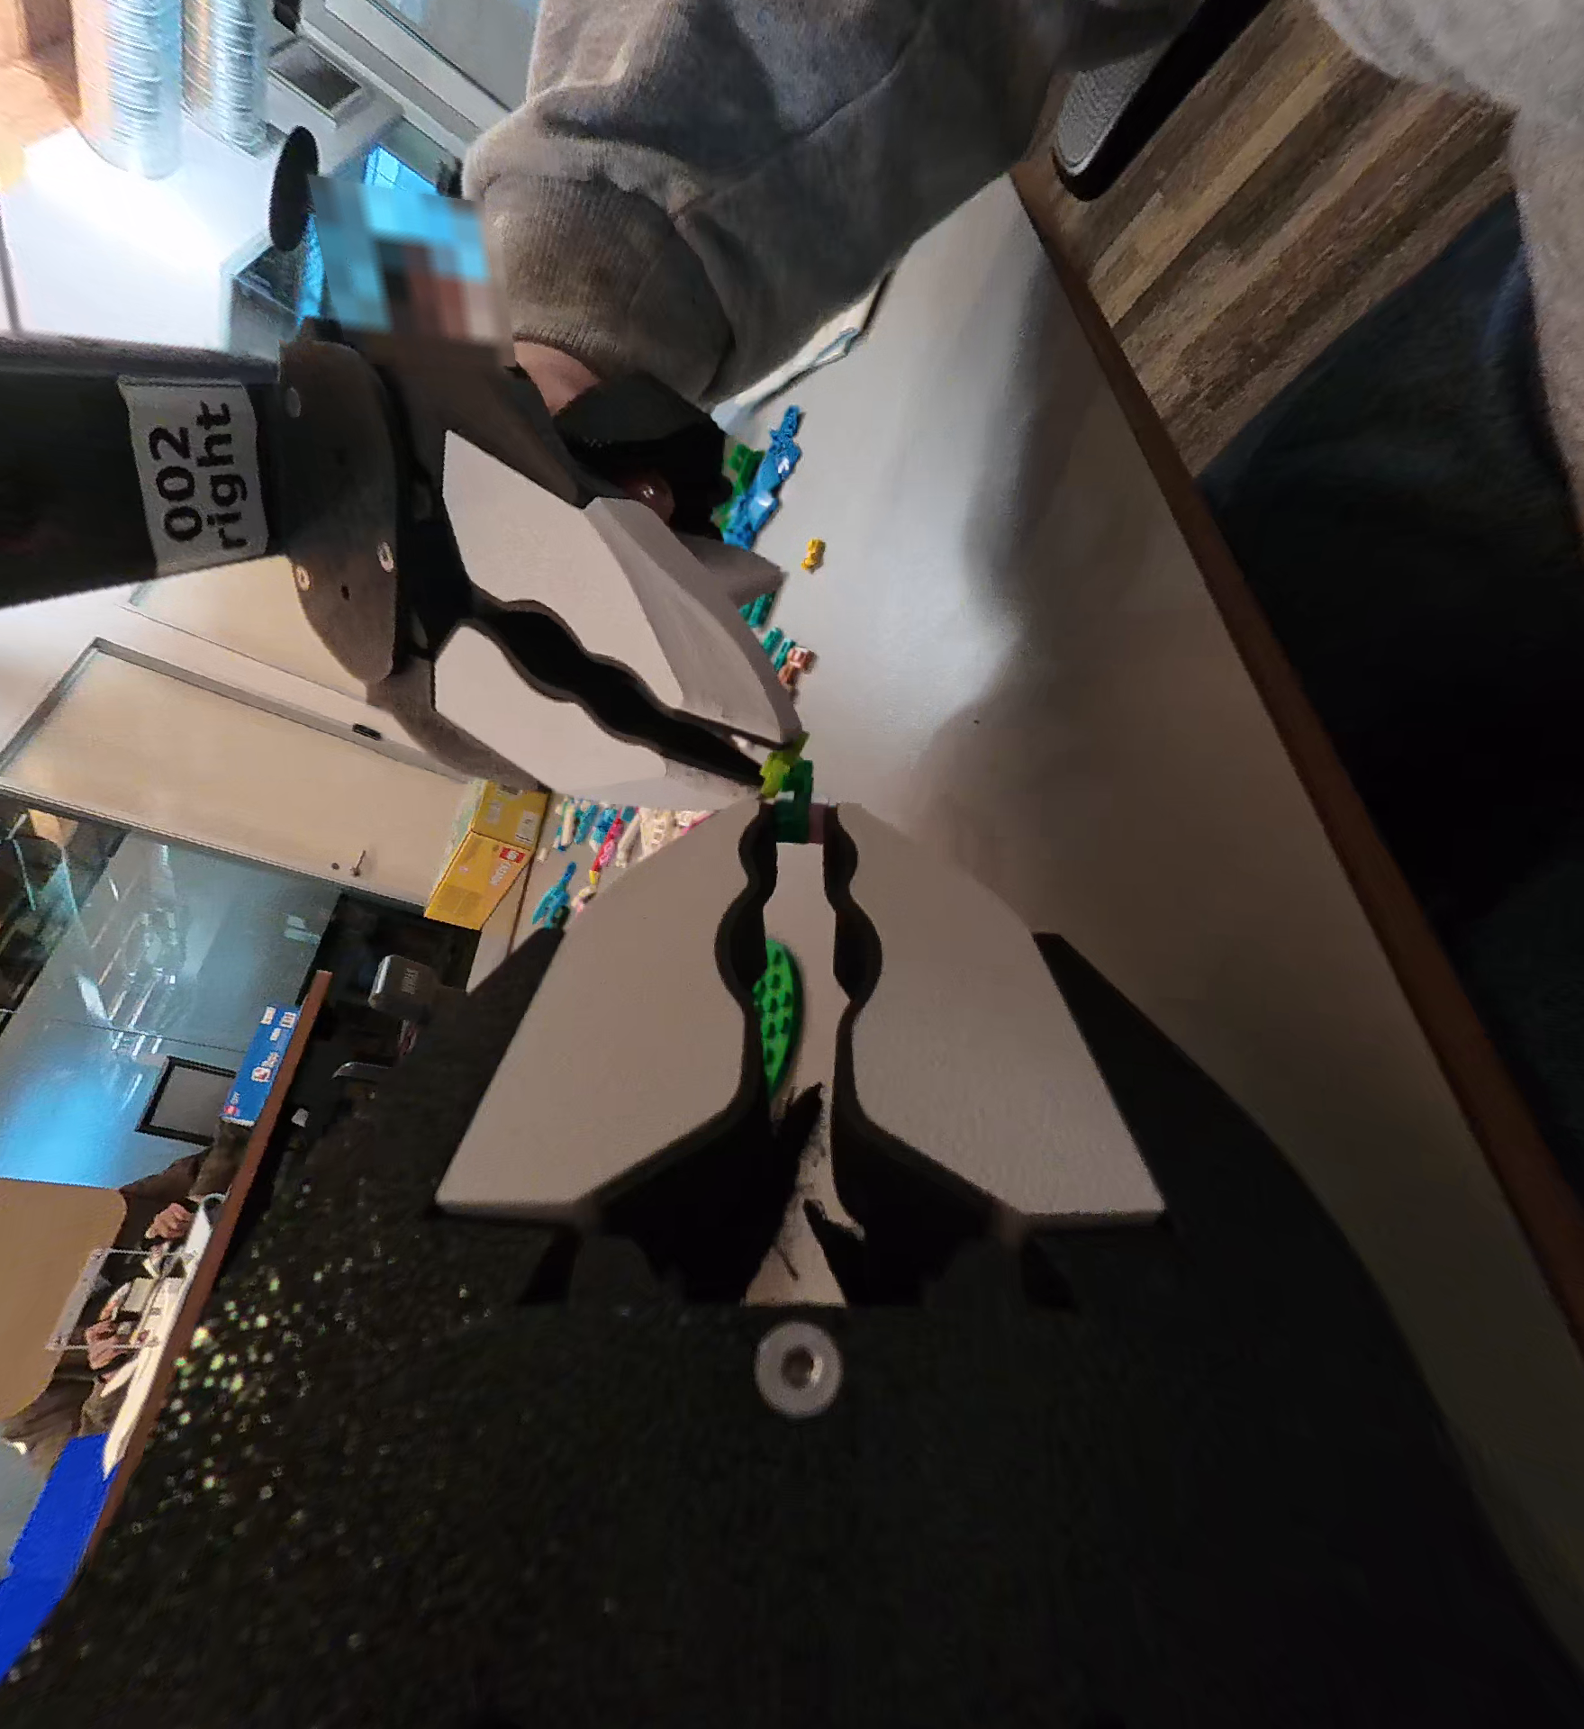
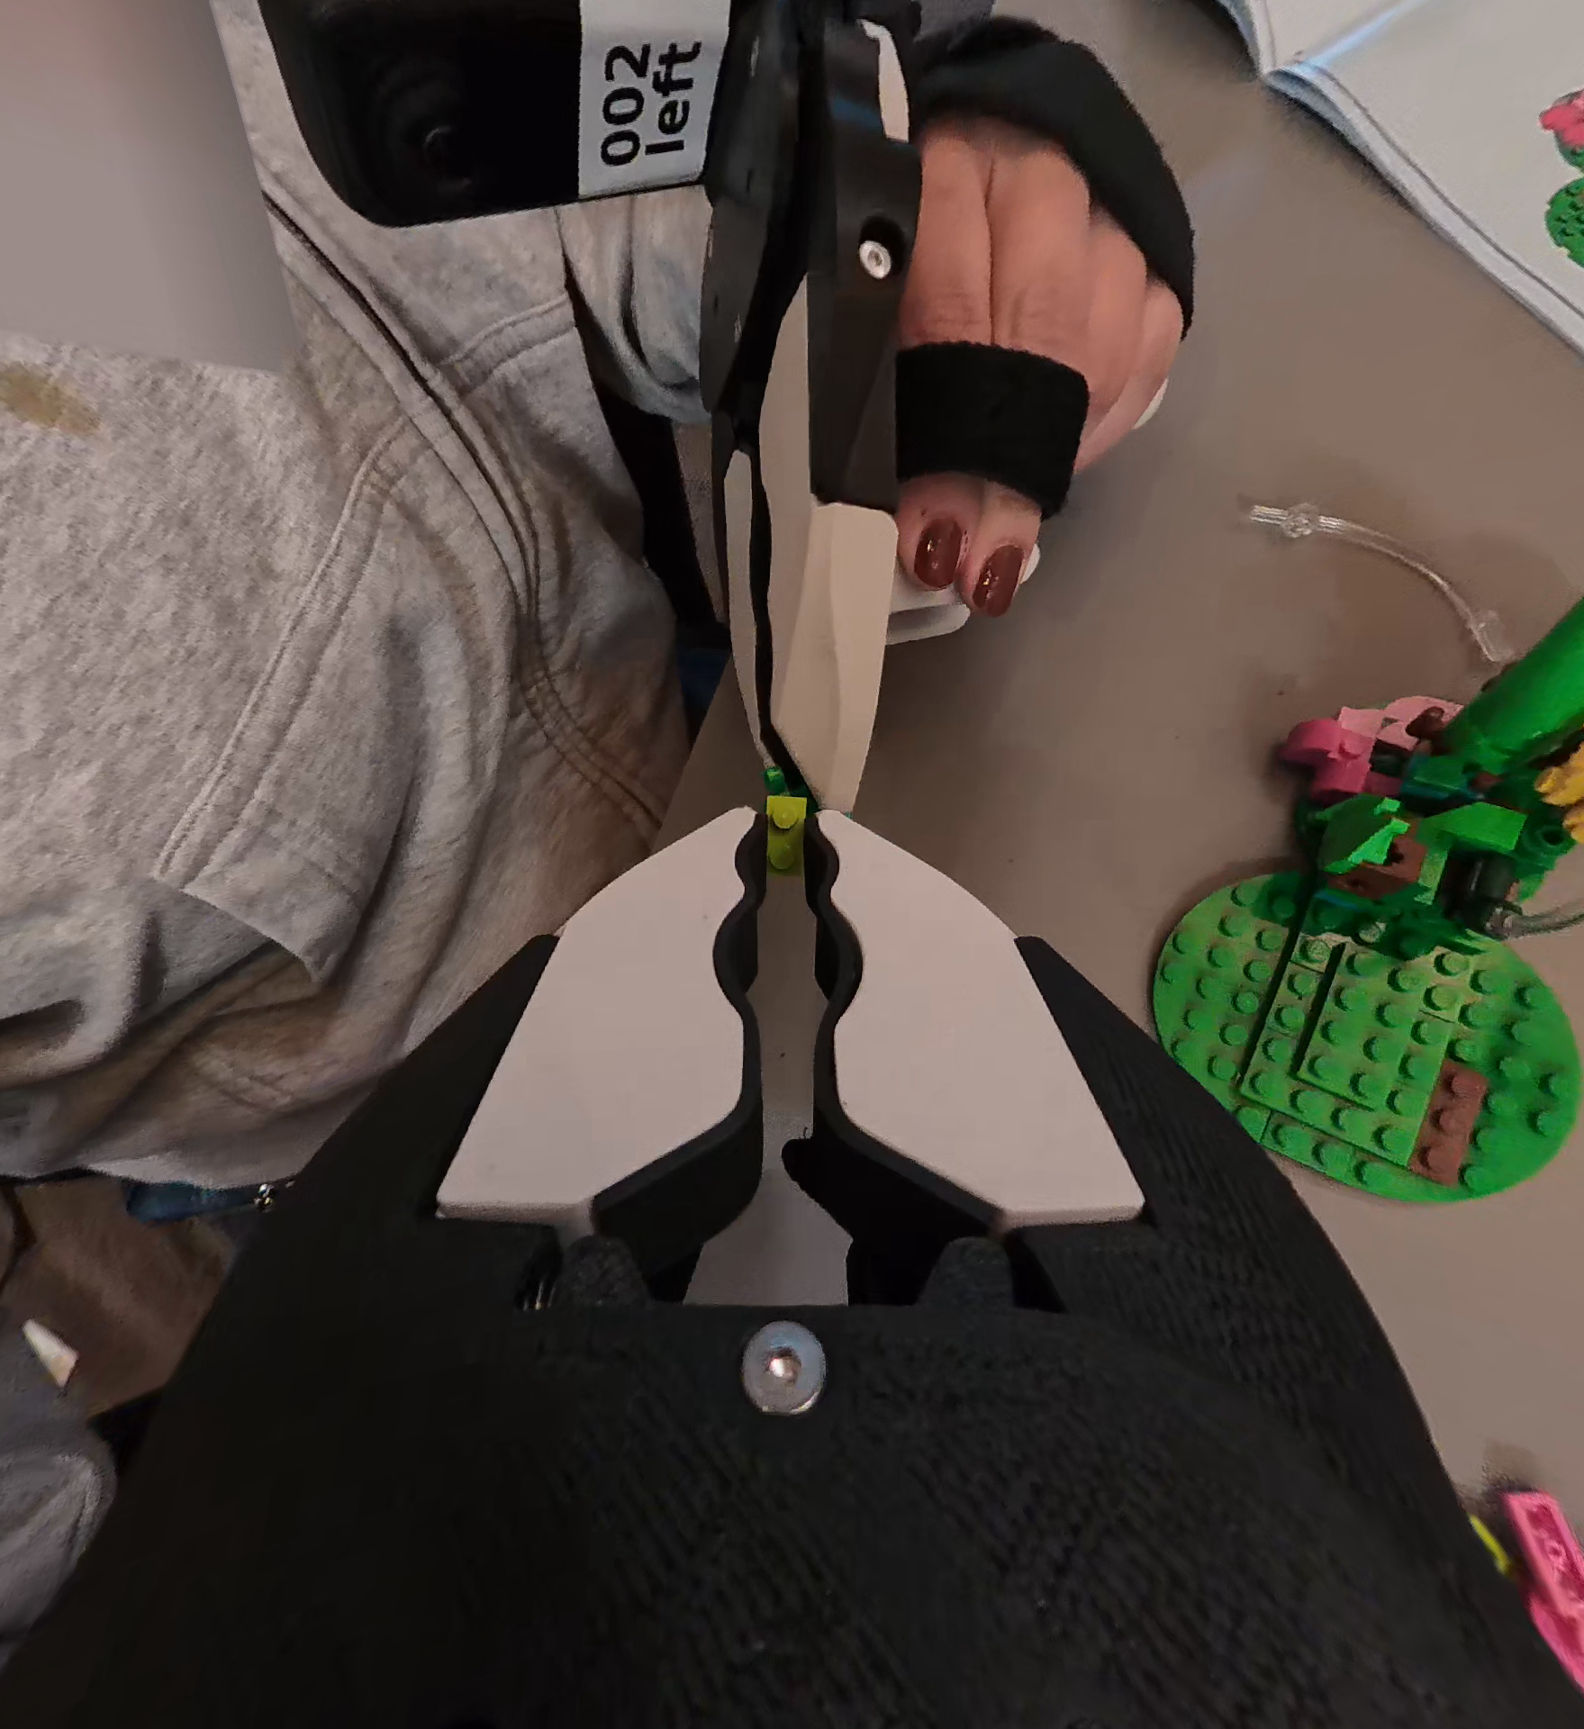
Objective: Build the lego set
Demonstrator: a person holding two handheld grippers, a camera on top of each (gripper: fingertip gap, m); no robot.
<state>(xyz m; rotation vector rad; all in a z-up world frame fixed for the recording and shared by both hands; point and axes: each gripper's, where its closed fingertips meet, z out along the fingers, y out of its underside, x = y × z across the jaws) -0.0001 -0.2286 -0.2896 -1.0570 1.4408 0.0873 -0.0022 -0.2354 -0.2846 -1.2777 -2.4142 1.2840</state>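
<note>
Lime 2-stud brick (image 2: 786, 835) meets green brick (image 1: 795, 803).

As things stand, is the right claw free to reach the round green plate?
Probably not yet: the right claw is shut on a lime brick. Otherwise the table path to the round green plate looks open.

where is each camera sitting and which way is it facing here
Left wrist view: sits on the left tool, tilted sideways, looking along its fingers across the grey table toward the right tool; a grey sleeve shows.
Right wrist view: sits on the right tool, looking down at the table toward the person's grey top; the left tool and the hand holding it show.
Shared: both tools meeting tip to tip, the lime brick, the dark green brick, the round green plate.
</note>
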